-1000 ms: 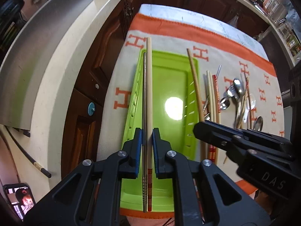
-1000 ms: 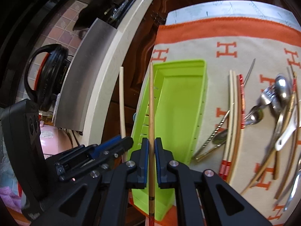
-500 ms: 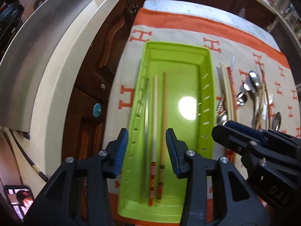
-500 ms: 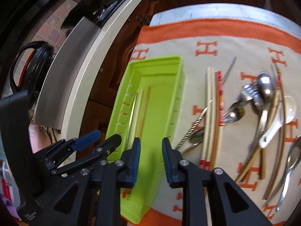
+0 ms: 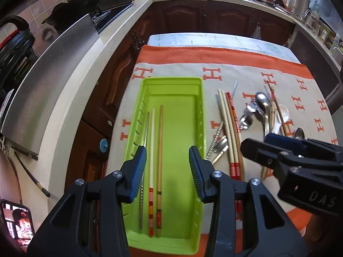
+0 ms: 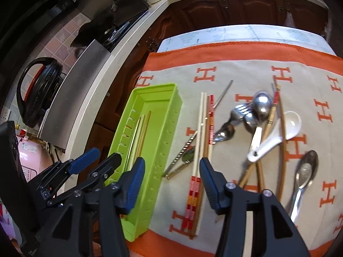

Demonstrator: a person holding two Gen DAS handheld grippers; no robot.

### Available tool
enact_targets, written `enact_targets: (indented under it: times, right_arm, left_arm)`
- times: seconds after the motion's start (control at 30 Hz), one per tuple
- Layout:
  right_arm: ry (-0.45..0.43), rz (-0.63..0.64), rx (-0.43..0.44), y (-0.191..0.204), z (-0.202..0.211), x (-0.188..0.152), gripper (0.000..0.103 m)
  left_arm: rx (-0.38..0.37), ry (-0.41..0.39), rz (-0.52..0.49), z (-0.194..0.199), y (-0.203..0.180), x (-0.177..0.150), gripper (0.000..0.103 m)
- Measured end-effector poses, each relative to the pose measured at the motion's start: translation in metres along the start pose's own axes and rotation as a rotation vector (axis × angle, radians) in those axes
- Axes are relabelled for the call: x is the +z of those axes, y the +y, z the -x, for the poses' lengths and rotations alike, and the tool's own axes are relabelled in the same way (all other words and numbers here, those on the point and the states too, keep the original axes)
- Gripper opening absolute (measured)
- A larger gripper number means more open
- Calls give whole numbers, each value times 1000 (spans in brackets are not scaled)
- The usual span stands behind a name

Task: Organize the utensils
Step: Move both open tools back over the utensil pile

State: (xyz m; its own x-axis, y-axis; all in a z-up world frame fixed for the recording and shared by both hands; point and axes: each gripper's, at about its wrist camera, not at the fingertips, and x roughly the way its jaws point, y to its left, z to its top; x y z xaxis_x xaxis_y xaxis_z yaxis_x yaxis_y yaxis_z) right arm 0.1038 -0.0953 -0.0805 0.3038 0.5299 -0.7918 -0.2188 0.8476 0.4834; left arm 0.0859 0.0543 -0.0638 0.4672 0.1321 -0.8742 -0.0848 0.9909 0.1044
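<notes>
Green plastic sits at your far left: the tray lies lengthwise on the cream and orange cloth, near the cloth's left edge. Along the tray's left wall you have three chopsticks side by side: a metal chopstick, a white chopstick with red bands at its near end, and a wooden chopstick with a dark patterned end. Your left gripper hangs above the near half of the tray, its blue-padded jaws spread wide and holding nothing.

Just right of the tray, on the cloth, lies a bundle of chopsticks, pale and red-striped, parallel to the tray. A twisted metal stick slants beside them. Your right gripper is over the strip between the tray's right wall and that bundle, jaws wide apart and empty.

Further right you have a heap of metal spoons tangled with brown chopsticks and a white ceramic spoon. At the far right one metal spoon lies alone.
</notes>
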Motion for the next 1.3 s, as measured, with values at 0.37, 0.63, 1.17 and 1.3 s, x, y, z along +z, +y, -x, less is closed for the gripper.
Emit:
enact_targets:
  times: [0.37,0.63,1.17,1.3]
  right_arm:
    - [-24,-16,36,-19,32,-18,54]
    - [-112,-20,31,-43,68,-21,54]
    - [-68,-106,-72,-119,49,-16,19]
    - [2,-113,-91,-134,20,-17,15]
  left_arm:
    - [-114,17,26,23,-18,-17,39]
    - [-239,-6,87,36,-25,-17,51]
    - [-256,105,55,-20,-72,-19,47]
    - [-251,134,27,-38,-87,-18,37]
